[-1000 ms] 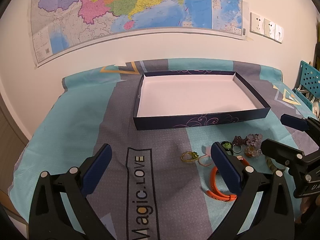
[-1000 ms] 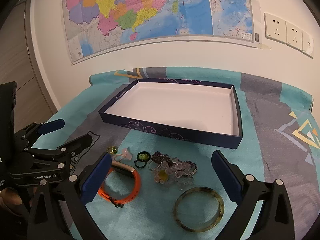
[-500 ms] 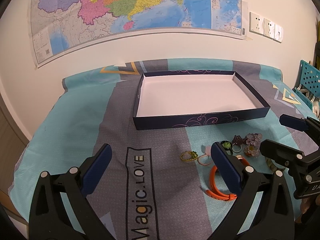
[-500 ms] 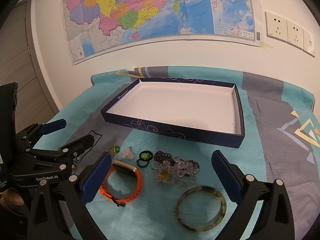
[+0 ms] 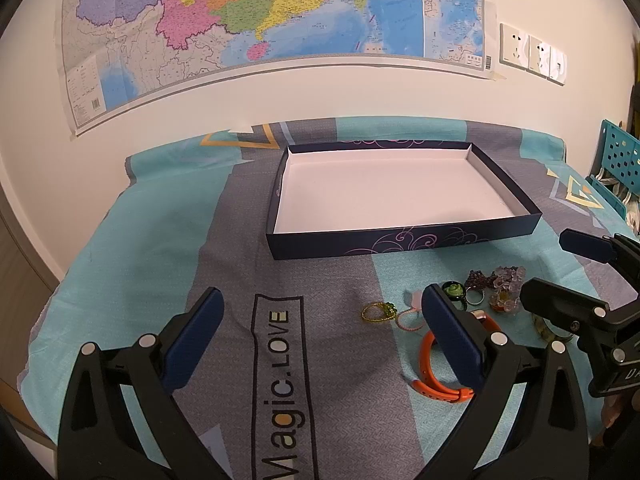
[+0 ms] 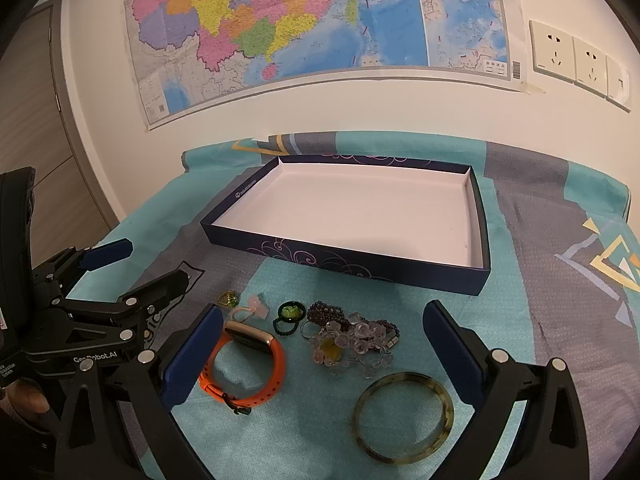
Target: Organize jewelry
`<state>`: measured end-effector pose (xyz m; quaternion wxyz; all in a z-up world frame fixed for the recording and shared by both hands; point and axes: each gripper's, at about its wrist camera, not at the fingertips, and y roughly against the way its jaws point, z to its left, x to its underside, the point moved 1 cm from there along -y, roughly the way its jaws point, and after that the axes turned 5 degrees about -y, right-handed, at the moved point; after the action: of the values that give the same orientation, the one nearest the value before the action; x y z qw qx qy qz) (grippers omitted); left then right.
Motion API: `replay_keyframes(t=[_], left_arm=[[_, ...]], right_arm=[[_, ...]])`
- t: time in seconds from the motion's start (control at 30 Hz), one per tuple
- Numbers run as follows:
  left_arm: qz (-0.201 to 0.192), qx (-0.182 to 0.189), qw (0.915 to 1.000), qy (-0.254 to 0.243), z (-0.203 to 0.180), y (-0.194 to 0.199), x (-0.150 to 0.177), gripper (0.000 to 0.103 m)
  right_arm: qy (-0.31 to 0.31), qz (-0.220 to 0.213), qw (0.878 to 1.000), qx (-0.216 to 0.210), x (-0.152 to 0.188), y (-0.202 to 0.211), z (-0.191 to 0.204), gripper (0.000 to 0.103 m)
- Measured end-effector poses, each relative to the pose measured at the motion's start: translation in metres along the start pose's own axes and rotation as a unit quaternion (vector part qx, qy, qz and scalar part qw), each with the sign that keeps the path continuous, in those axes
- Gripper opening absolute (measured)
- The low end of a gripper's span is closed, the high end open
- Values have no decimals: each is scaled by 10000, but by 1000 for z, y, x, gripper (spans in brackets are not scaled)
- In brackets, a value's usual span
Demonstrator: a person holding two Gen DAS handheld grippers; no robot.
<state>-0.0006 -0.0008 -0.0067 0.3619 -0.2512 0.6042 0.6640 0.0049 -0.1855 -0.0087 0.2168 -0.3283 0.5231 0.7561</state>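
Observation:
A shallow navy box (image 5: 400, 242) (image 6: 340, 258) with a white inside lies on the bed cloth with nothing in it. In front of it lies loose jewelry: an orange watch band (image 6: 256, 372) (image 5: 436, 386), a mottled bangle (image 6: 404, 416), clear and purple bead bracelets (image 6: 360, 340) (image 5: 504, 280), a green flower ring (image 6: 290, 312) (image 5: 454, 291), a gold-green ring (image 6: 228, 299) (image 5: 378, 312) and a pink piece (image 6: 258, 308). My left gripper (image 5: 322, 320) (image 6: 154, 264) is open, left of the pile. My right gripper (image 6: 323, 320) (image 5: 552, 266) hangs open over the pile.
The patterned teal and grey cloth (image 5: 160, 240) covers the surface up to the wall with a map (image 5: 260, 20). Wall sockets (image 6: 576, 60) sit at the right. A teal perforated rack (image 5: 618, 160) stands beyond the right edge. A hand (image 6: 24, 400) holds the left gripper.
Both views shift only slightly. The grippers stay open and the jewelry lies where it was.

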Motion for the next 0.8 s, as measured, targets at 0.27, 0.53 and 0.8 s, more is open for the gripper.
replay_keyframes(t=[0.27, 0.53, 0.8], left_arm=[[-6, 1, 10000, -3, 0, 0, 1, 97], [2, 3, 10000, -3, 0, 0, 0, 97], [2, 7, 10000, -11, -1, -1, 0, 97]], right_arm=[[-45, 8, 10000, 4, 0, -1, -1, 97], [-36, 14, 10000, -17, 0, -1, -2, 97], [-48, 12, 10000, -24, -1, -1, -2, 97]])
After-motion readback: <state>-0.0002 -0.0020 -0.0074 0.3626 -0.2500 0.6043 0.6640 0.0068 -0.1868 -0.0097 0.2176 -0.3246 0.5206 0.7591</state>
